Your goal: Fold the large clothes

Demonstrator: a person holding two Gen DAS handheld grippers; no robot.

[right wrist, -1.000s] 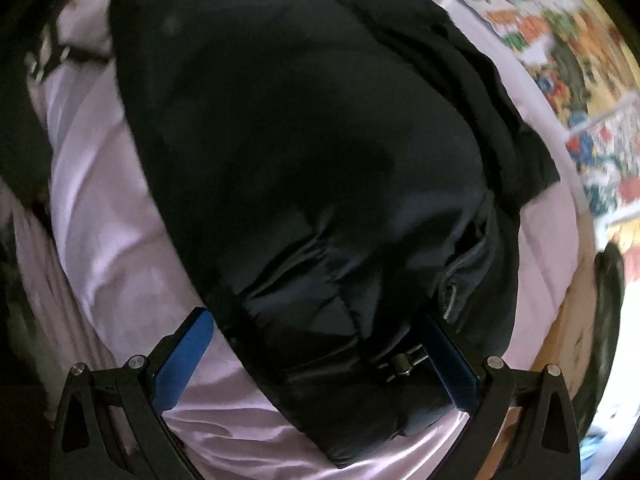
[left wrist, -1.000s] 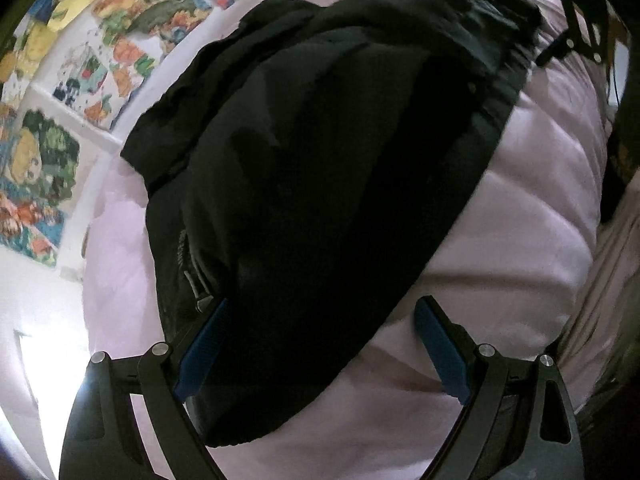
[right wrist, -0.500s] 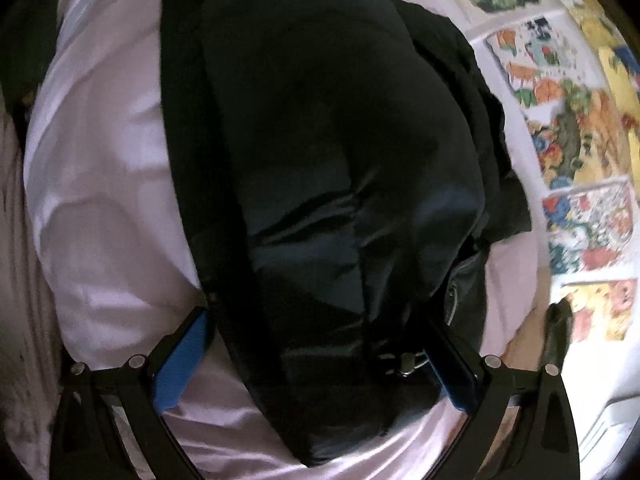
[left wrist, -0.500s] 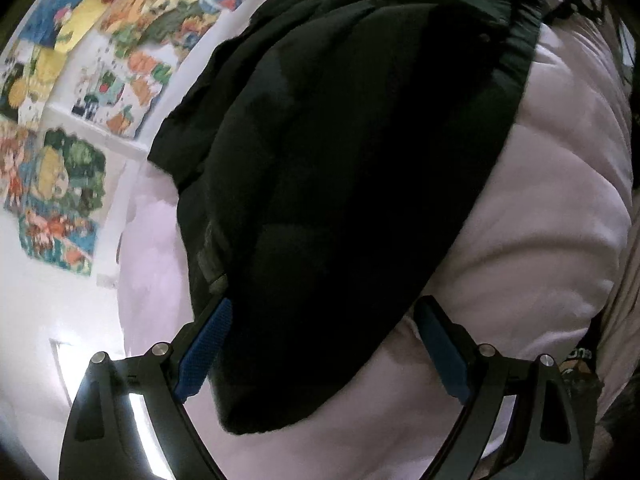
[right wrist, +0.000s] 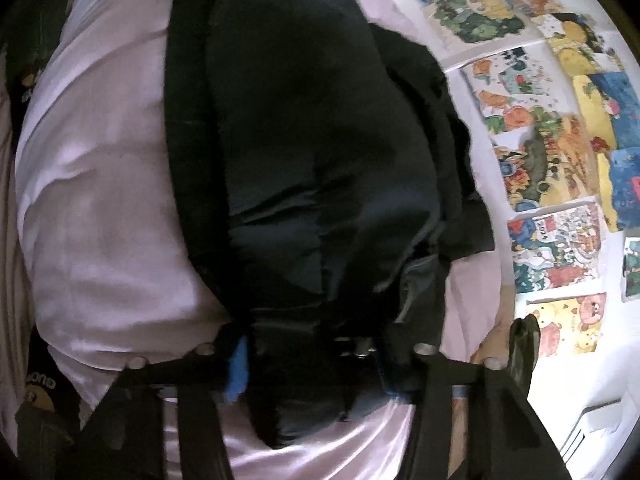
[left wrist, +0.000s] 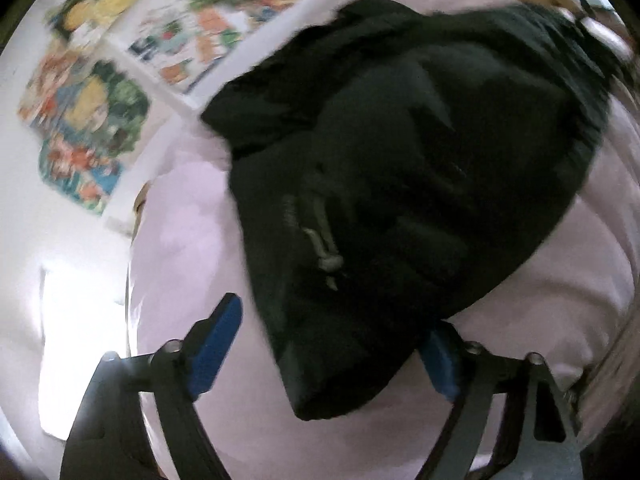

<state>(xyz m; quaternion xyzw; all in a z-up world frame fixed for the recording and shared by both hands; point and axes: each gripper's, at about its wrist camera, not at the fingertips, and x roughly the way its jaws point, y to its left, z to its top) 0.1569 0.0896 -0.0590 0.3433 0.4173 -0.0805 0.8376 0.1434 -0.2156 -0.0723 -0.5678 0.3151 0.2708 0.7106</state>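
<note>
Colourful posters [right wrist: 552,168] cover the wall beside the pink bed [right wrist: 100,200]. The bulky black jacket [right wrist: 312,152] lies bunched. The right gripper [right wrist: 312,364] has just closed its jaws onto the hem; the left gripper [left wrist: 332,344] has narrowed slightly, jaws wide around a corner.

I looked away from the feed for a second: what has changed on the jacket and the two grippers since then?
The right gripper has just been closing and now pinches the near edge of the black jacket. The left gripper has been closing a little; its jaws straddle the jacket's corner with a gap at the left pad, so no grip shows yet. The jacket stays bunched on the pink bedding.
</note>
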